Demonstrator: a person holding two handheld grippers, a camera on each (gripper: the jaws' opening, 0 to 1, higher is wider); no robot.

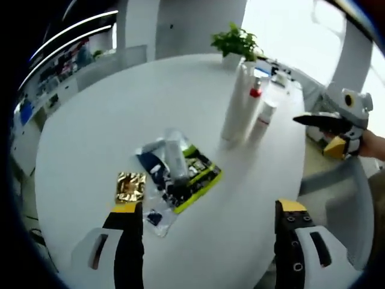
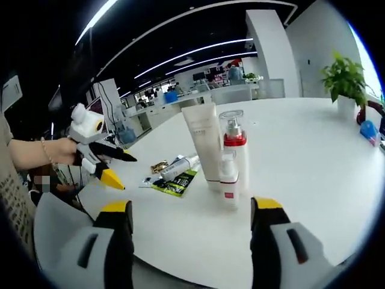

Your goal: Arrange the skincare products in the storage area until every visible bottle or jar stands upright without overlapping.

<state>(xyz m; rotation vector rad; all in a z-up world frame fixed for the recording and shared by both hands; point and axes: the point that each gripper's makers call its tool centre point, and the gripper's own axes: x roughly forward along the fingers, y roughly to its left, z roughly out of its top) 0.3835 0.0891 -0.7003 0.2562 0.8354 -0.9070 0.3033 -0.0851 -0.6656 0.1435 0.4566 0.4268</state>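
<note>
While both claws hang above the round white desk [image 1: 120, 108], the skincare products lie in two groups. In the left gripper view, the left claw [image 1: 209, 220] is spread wide with nothing between its jaws. Just beyond it, at about 11 o'clock, lies a small heap: a gold foil sachet [image 1: 130, 186], a green and black packet [image 1: 201, 174], a clear tube [image 1: 175, 158] lying flat across the packet, and a dark blue sachet [image 1: 154, 168] beside them. These pieces overlap each other.

Further away, at about 1 o'clock in this view, three items stand upright and close together: a tall white tube [image 1: 236, 105], a pump bottle with a red collar [image 1: 253, 108] and a small white bottle [image 1: 263, 119]. A potted plant [image 1: 236, 43] stands at the far edge of the desk. The right claw [image 1: 328, 133] enters at 3 o'clock, held by a hand [image 1: 373, 144]; its dark jaws are apart.

In the right gripper view, the right claw's jaws are also spread and hold nothing. The three upright items stand straight ahead at 12 o'clock, the small bottle in front.
</note>
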